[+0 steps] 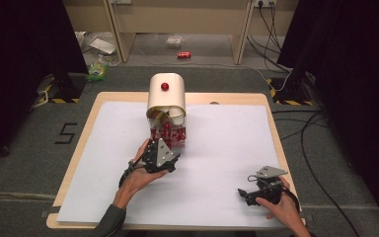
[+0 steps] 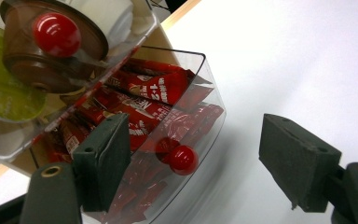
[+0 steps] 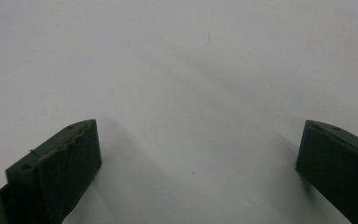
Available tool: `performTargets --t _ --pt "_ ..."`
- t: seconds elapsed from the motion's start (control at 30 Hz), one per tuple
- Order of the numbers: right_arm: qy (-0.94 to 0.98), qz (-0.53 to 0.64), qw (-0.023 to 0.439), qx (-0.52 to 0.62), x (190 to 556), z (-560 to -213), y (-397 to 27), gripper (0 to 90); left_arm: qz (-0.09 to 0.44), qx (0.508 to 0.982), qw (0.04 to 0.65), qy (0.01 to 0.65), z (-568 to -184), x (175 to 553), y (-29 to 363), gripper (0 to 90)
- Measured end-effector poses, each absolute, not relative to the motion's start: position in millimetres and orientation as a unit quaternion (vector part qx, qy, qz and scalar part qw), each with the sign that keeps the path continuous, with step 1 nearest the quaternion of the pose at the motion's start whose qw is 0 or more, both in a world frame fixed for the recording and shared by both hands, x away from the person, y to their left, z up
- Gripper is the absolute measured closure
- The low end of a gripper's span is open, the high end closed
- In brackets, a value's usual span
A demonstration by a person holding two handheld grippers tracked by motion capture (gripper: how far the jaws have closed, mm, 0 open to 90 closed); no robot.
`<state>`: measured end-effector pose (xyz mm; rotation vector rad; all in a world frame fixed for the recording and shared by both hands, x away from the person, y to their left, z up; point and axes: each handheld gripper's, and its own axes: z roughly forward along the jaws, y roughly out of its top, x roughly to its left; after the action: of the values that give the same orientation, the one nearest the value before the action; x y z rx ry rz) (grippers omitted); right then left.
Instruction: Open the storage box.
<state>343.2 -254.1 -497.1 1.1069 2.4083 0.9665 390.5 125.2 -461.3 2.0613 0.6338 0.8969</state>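
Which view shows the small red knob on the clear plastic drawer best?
The left gripper view: the small red knob sits close and sharp on the clear plastic drawer. In the high view the drawer is small; its knob can't be made out.

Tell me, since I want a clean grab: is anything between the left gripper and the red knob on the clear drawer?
Nothing visible: the open left gripper faces the small red ball knob on the clear plastic drawer of red packets.

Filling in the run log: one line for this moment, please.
left gripper: open, at red knob of clear plastic drawer of red sachets | right gripper: open, over white table sheet
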Motion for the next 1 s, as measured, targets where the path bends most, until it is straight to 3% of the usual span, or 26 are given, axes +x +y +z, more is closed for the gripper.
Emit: performTargets --t 0.6,1.0 --pt "0.843 0.338 0.160 0.387 343.2 -497.0 -254.1 0.3 0.289 0.809 0.421 0.291 -462.9 372.4 128.9 24.4" --pt "0.843 0.338 0.160 0.387 343.1 -497.0 -254.1 0.3 0.257 0.826 0.399 0.305 -476.1 363.1 130.9 24.0"
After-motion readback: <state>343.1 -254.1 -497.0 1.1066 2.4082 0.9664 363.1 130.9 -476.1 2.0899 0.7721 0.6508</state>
